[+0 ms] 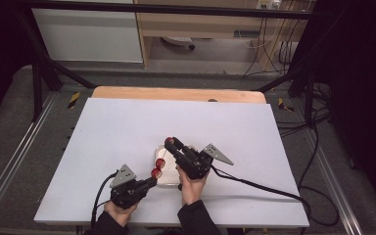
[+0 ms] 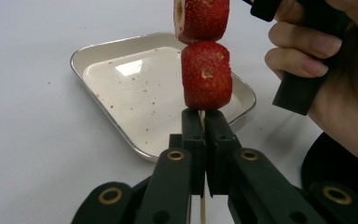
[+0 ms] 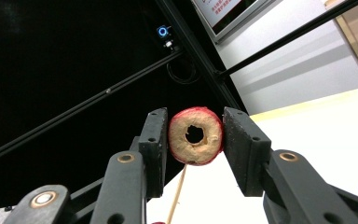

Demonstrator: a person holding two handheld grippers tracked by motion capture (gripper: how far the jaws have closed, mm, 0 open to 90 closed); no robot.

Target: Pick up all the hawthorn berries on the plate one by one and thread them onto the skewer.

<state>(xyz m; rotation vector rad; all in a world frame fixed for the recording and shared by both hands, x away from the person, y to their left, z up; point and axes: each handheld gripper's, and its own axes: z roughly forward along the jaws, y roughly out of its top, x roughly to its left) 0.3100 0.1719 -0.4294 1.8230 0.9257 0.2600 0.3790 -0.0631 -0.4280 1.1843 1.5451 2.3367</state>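
Note:
My left gripper [image 1: 151,182] [image 2: 204,123] is shut on a thin wooden skewer [image 2: 202,205] that points up and away from it. Two red strawberry pieces [image 1: 158,167] are threaded on the skewer, a lower one [image 2: 206,74] just above the jaws and an upper one [image 2: 201,18]. My right gripper [image 1: 170,143] [image 3: 194,127] is shut on a ring-shaped strawberry slice [image 3: 196,136] with a hole through its middle, held above the tray past the skewer's end. Below that slice the skewer's stick [image 3: 177,196] rises toward it. Whether the tip touches the slice is hidden.
A shallow metal tray [image 1: 167,176] [image 2: 130,93] with red specks lies on the white table [image 1: 127,127] under both grippers. The person's right hand [image 2: 335,70] is close beside the skewer. A black cable [image 1: 259,186] trails right across the table. Dark frame bars stand around the table.

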